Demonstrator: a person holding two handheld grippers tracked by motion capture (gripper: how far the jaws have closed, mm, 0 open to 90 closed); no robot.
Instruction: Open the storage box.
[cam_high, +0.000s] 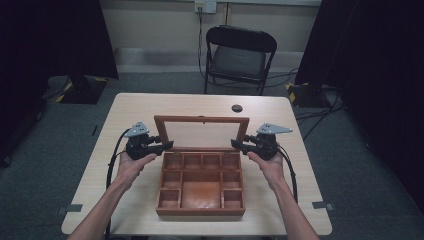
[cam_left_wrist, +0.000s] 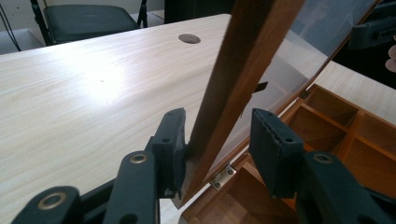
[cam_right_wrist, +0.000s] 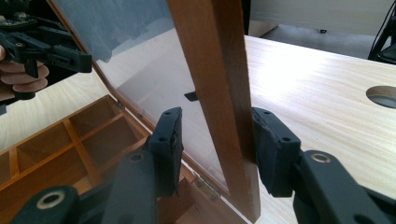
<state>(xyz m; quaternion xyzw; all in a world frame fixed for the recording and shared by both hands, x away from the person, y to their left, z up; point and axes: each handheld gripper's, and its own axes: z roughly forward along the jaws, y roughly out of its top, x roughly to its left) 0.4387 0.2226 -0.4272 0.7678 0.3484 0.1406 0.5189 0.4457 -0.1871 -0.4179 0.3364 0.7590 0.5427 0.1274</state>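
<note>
My left tool and right tool spread, straddling lid side rails; uneven push could twist hinge, 12 o'clock.

Light wood bench with a round cable hole, standing on grey carpet floor. Behind it, a black folding chair before a pale wall bearing a socket. Dark curtains flank both sides; cables trail at right.
</note>
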